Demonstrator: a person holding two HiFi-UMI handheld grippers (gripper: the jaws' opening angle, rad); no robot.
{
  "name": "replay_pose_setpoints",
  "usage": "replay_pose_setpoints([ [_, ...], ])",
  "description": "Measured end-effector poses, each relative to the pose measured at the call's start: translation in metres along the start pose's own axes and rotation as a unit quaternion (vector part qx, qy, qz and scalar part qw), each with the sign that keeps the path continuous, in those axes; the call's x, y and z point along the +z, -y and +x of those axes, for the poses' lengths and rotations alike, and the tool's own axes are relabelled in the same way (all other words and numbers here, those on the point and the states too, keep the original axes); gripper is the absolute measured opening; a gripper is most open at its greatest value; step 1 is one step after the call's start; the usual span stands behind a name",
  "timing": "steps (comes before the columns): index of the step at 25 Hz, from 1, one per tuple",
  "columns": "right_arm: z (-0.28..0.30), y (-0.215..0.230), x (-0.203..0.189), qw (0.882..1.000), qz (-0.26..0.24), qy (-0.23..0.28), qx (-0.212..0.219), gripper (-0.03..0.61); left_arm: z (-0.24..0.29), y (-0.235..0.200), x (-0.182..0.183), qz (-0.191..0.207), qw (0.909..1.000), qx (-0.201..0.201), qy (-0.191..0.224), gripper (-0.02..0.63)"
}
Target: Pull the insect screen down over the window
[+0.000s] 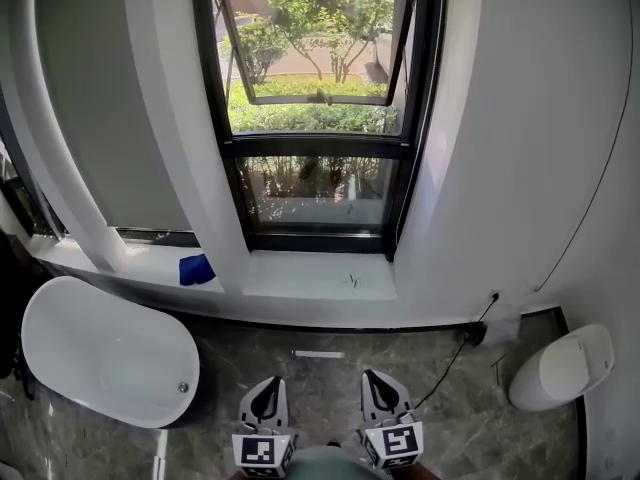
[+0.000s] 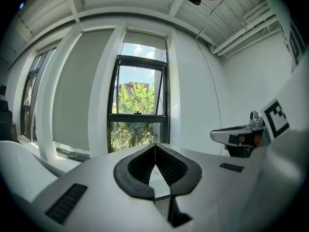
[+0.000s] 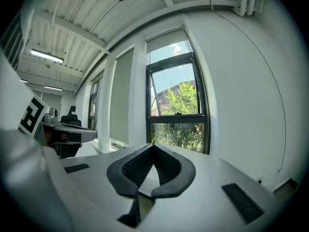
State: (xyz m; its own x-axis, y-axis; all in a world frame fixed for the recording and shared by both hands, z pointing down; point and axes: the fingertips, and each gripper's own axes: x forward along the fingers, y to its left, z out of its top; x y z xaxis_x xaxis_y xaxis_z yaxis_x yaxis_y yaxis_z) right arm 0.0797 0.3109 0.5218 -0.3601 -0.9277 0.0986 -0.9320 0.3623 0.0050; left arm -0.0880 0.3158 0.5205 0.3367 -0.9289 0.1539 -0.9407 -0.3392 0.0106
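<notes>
The black-framed window (image 1: 318, 118) stands straight ahead, its upper sash tilted outward onto green trees. A short grey strip of screen (image 2: 145, 38) hangs at the top of the opening, far above the sill; the right gripper view shows this screen (image 3: 167, 40) too. My left gripper (image 1: 266, 400) and right gripper (image 1: 383, 393) are held low over the floor, side by side, well short of the window. The left gripper's (image 2: 155, 146) tips meet with nothing between them. So do those of the right gripper (image 3: 153, 145).
A white bathtub (image 1: 100, 353) fills the floor at left. A blue cloth (image 1: 196, 269) lies on the white sill (image 1: 320, 276). A white toilet (image 1: 562, 366) stands at right, with a cable and socket (image 1: 476, 330) by the wall. Grey blinds (image 1: 100, 98) cover the left panes.
</notes>
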Motion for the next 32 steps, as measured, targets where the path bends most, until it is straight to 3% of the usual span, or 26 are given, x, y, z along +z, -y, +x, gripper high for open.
replay_pose_setpoints([
  [10, 0.03, 0.035, -0.003, 1.0, 0.019, -0.003, -0.001, -0.005, 0.038, -0.004, 0.004, 0.005, 0.9996, 0.015, -0.024, 0.014],
  [18, 0.093, 0.06, 0.0, 1.0, 0.001, -0.006, -0.012, -0.005, 0.122, -0.021, 0.013, 0.002, 0.9995, -0.03, -0.007, 0.014],
  [24, 0.179, 0.076, 0.029, 1.0, -0.023, 0.001, -0.017, -0.005, 0.201, -0.069, 0.037, 0.016, 0.9984, -0.054, -0.004, 0.014],
  [32, 0.294, 0.075, 0.083, 0.999, -0.038, 0.03, -0.015, -0.004, 0.281, -0.15, 0.089, 0.002, 0.9967, -0.074, 0.034, 0.012],
])
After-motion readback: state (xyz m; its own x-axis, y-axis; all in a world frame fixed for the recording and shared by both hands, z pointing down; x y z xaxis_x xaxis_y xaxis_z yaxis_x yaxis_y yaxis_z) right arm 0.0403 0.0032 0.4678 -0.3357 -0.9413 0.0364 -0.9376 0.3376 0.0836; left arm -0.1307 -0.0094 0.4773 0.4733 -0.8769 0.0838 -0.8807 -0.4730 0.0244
